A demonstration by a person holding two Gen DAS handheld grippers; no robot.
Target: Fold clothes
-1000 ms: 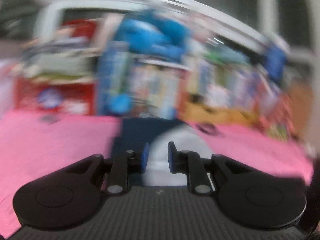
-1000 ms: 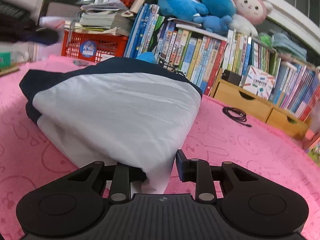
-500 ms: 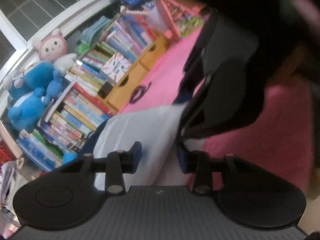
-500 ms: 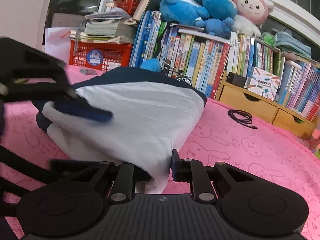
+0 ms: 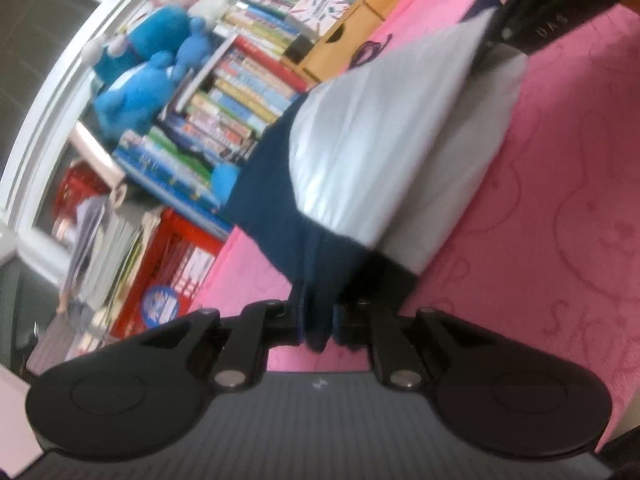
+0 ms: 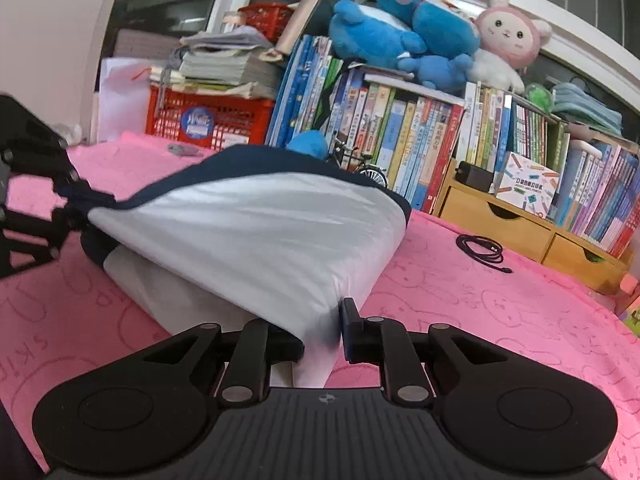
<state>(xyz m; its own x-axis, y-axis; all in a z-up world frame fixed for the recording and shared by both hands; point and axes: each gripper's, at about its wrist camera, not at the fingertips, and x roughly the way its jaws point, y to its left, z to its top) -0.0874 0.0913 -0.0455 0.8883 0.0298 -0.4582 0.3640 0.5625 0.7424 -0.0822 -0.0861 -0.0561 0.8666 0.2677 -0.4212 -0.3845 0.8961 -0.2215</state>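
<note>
A white and navy garment (image 6: 256, 232) lies partly folded on the pink cloth (image 6: 500, 312). My right gripper (image 6: 322, 340) is shut on its white corner nearest me. My left gripper (image 5: 318, 326), rolled sideways, is shut on the navy edge (image 5: 316, 280) of the same garment (image 5: 380, 152). The upper layer is lifted off the lower white layer (image 6: 180, 292). In the right wrist view the left gripper (image 6: 76, 204) shows at the far left, pinching the navy edge. In the left wrist view the right gripper (image 5: 520, 12) shows at the top right.
A row of books (image 6: 420, 148) with blue and pink plush toys (image 6: 404, 40) on top stands at the back. A red crate (image 6: 204, 120) with papers is at the back left, wooden drawers (image 6: 520, 224) at the back right. A black cable (image 6: 482, 248) lies on the pink cloth.
My left gripper swung in, rolled sideways and closed on the garment's navy edge. My right gripper kept hold of the white corner, and the upper layer is now lifted between both.
</note>
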